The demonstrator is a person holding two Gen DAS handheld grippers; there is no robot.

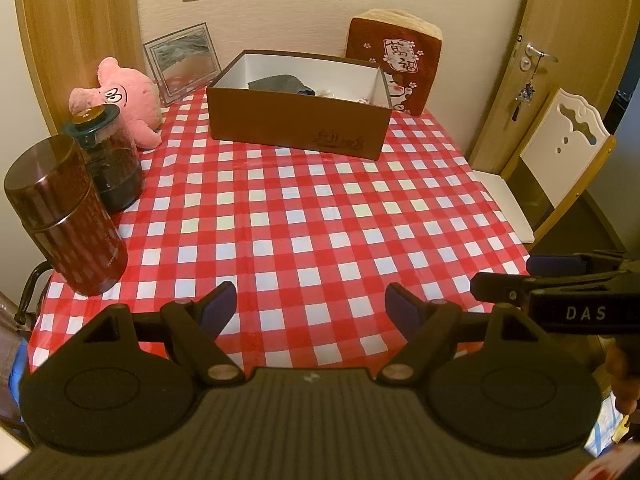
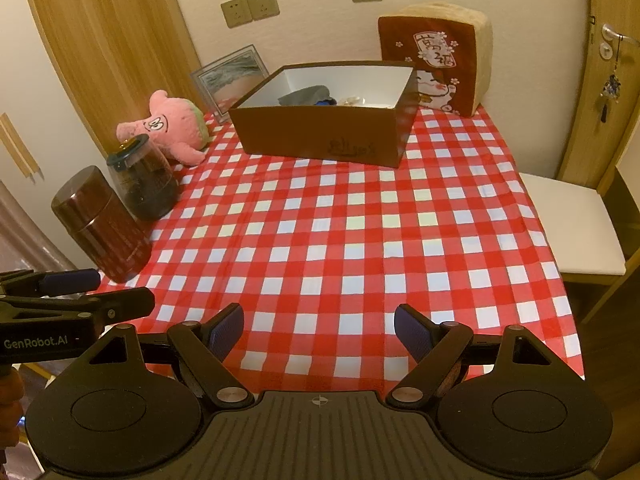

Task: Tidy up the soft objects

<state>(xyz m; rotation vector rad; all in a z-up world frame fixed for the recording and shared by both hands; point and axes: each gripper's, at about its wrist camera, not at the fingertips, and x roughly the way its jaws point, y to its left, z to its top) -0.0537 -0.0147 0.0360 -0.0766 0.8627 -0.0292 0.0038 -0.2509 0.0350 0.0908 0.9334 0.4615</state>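
Here, both claws wide and empty, left claw point(image 1: 310, 308), right claw point(image 2: 319, 330), brown box point(image 1: 298, 124) holding perhaps dark cloth, pink plush point(image 1: 128, 100) behind jars.

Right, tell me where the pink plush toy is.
The pink plush toy lies at the table's far left in both views, between the picture frame and the clear lidded jar, left of the brown box.

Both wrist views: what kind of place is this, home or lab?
Most likely a home dining corner. A table with a red checked tablecloth stands against a wall with sockets, a white-seated chair is pulled up beside it, and a wooden door has a charm hanging from its handle.
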